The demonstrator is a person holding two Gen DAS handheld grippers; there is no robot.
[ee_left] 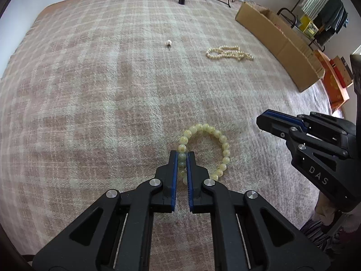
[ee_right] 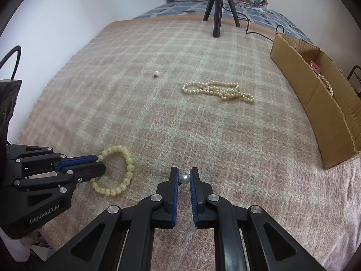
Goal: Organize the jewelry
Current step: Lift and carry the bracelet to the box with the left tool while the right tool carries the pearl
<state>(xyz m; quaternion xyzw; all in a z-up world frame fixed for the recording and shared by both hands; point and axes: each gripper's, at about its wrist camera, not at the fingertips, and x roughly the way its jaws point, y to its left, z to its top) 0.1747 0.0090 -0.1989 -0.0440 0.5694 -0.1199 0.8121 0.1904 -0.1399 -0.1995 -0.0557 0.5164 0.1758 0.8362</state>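
My left gripper is shut on a pale yellow bead bracelet that lies on the plaid blanket; it also shows in the right wrist view at the bracelet's left side. My right gripper is shut on a pearl earring low over the blanket; it shows at the right in the left wrist view. A second pearl earring and a pearl necklace lie farther off.
An open cardboard box stands along the right and holds a pearl strand. A tripod and a black cable stand at the far edge. Orange boxes lie beyond the box.
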